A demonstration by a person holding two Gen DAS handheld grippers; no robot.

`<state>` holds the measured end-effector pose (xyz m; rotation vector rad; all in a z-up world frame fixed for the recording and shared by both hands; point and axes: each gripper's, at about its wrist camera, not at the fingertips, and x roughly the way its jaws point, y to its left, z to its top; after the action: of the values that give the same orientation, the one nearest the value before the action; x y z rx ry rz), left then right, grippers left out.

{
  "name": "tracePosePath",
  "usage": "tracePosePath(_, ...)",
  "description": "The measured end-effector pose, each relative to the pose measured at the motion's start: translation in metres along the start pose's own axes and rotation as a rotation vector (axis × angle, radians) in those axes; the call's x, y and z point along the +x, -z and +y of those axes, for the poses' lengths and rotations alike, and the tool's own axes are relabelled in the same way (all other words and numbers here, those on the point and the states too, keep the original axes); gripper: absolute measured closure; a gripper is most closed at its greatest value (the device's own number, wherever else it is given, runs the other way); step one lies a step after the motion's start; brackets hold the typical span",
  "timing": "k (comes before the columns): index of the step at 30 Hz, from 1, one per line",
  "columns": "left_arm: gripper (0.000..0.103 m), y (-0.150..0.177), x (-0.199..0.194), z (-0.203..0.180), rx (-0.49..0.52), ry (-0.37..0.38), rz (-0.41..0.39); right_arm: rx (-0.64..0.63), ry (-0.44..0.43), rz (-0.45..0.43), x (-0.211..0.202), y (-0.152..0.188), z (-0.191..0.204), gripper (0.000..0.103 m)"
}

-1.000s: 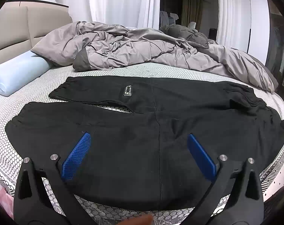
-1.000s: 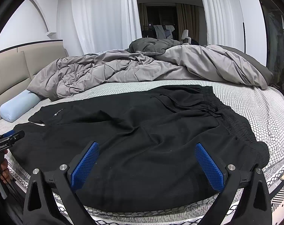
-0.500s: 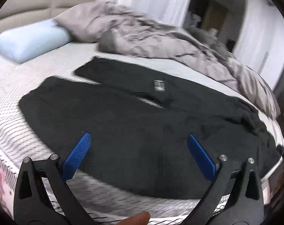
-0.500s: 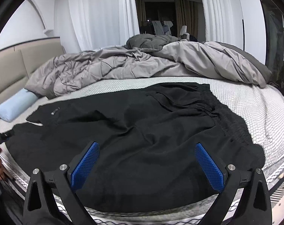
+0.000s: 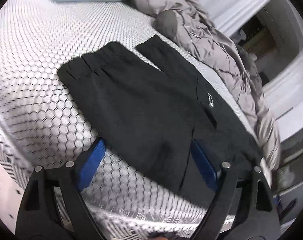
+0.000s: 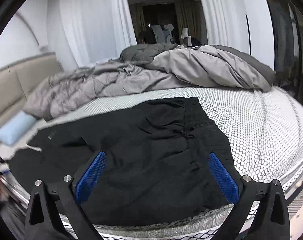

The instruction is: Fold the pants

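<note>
Along the near edge of the bed (image 5: pixel 31 64) the pants (image 5: pixel 143 108) lie flat, unfolded. The left gripper (image 5: pixel 147 160) is closing, nothing pinched yet; the right gripper (image 6: pixel 155 172) gapes empty. Best grab each hem squarely.

Small white label on black pants (image 5: pixel 210 101), lettering unreadable.

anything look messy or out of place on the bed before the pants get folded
Nothing damaged or spilled. The black pants lie spread on the mattress, rumpled near the waistband, with their near edge at the mattress edge. The grey duvet is bunched in a heap behind them, unmade.
</note>
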<state>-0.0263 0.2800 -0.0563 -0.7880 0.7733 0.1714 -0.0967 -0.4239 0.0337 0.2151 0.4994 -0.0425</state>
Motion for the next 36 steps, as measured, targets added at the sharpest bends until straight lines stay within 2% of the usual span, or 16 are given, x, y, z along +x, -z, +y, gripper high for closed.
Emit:
tracePosePath(1, 0.021, -0.004, 0.003, 0.004, -0.008, 0.002, -0.004, 0.010, -0.004, -0.002, -0.002, 0.001, -0.003, 0.000)
tracePosePath(4, 0.048, -0.022, 0.005, 0.015, -0.041, 0.014, -0.054, 0.006, 0.035, 0.023, -0.009, 0.010, -0.010, 0.000)
tracePosePath(5, 0.072, -0.028, 0.004, 0.019, -0.049, 0.005, -0.074, 0.010, 0.048, 0.028, -0.010, 0.014, -0.012, 0.000)
tracePosePath(6, 0.102, -0.031, 0.003, 0.018, -0.049, -0.019, -0.092, 0.024, 0.059, 0.035, -0.012, 0.020, -0.016, 0.000)
tracePosePath(7, 0.103, -0.036, 0.001, 0.021, -0.048, -0.040, -0.116, 0.048, 0.064, 0.046, -0.014, 0.025, -0.022, 0.000)
tracePosePath(9, 0.103, -0.046, -0.003, 0.027, -0.066, -0.021, -0.148, 0.134, 0.031, 0.083, -0.017, 0.036, -0.037, 0.000)
tracePosePath(13, 0.103, -0.053, -0.003, 0.024, -0.055, -0.066, -0.136, 0.290, -0.042, 0.124, -0.014, 0.065, -0.065, 0.002)
tracePosePath(16, 0.103, -0.055, 0.001, 0.014, -0.032, -0.099, -0.129, 0.425, -0.152, 0.165, 0.005, 0.078, -0.078, 0.019)
tracePosePath(22, 0.103, -0.050, -0.005, -0.004, -0.008, -0.105, -0.136, 0.570, -0.309, 0.105, 0.037, 0.064, -0.081, 0.022)
tracePosePath(23, 0.103, -0.048, -0.009, -0.006, 0.002, -0.105, -0.141, 0.578, -0.305, 0.091, 0.040, 0.059, -0.081, 0.023)
tracePosePath(25, 0.103, -0.043, -0.015, -0.012, 0.030, -0.116, -0.153, 0.563, -0.259, 0.087, 0.051, 0.048, -0.078, 0.039)
tracePosePath(27, 0.103, -0.039, -0.018, -0.017, 0.047, -0.120, -0.152, 0.536, -0.169, 0.135, 0.061, 0.042, -0.079, 0.098)
tracePosePath(30, 0.102, -0.022, -0.023, -0.017, 0.062, -0.098, -0.115, 0.552, -0.117, 0.109, 0.043, 0.046, -0.098, 0.099)
tracePosePath(32, 0.103, -0.013, -0.018, -0.017, 0.080, -0.115, -0.095, 0.573, -0.080, 0.114, 0.034, 0.061, -0.108, 0.099)
tracePosePath(34, 0.103, -0.006, -0.009, -0.015, 0.094, -0.143, -0.082, 0.596, -0.086, 0.161, 0.039, 0.074, -0.112, 0.099)
tracePosePath(36, 0.103, -0.006, -0.007, -0.012, 0.052, -0.118, -0.076, 0.598, -0.093, 0.144, 0.034, 0.073, -0.112, 0.099)
